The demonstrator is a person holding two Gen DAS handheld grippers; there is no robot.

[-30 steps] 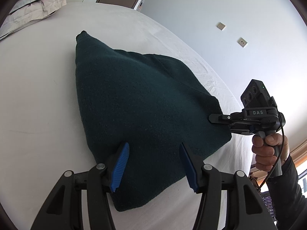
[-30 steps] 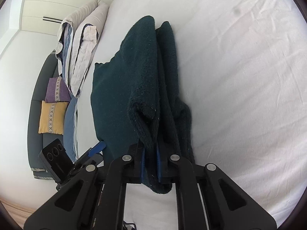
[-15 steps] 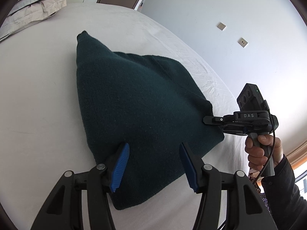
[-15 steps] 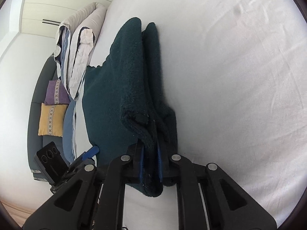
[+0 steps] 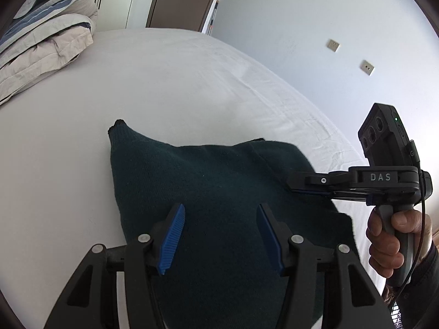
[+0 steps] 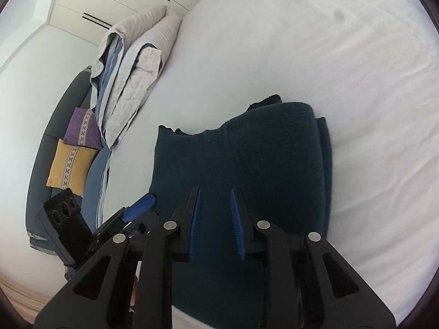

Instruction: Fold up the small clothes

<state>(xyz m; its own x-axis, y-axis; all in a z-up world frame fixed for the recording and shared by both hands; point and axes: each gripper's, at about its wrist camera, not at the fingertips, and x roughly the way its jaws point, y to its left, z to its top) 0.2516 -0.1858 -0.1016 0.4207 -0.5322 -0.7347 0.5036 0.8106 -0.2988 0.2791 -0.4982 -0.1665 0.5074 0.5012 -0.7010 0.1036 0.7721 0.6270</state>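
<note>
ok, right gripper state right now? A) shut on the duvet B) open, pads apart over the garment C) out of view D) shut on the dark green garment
B: in the right wrist view the right gripper has its blue pads apart with a clear gap, over the folded dark green garment, nothing pinched between them.

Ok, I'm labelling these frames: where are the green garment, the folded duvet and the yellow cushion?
green garment (image 5: 219, 186), left wrist view, middle of its top layer.
folded duvet (image 6: 137, 63), right wrist view, upper fold.
yellow cushion (image 6: 70, 164), right wrist view, centre stripe.
</note>
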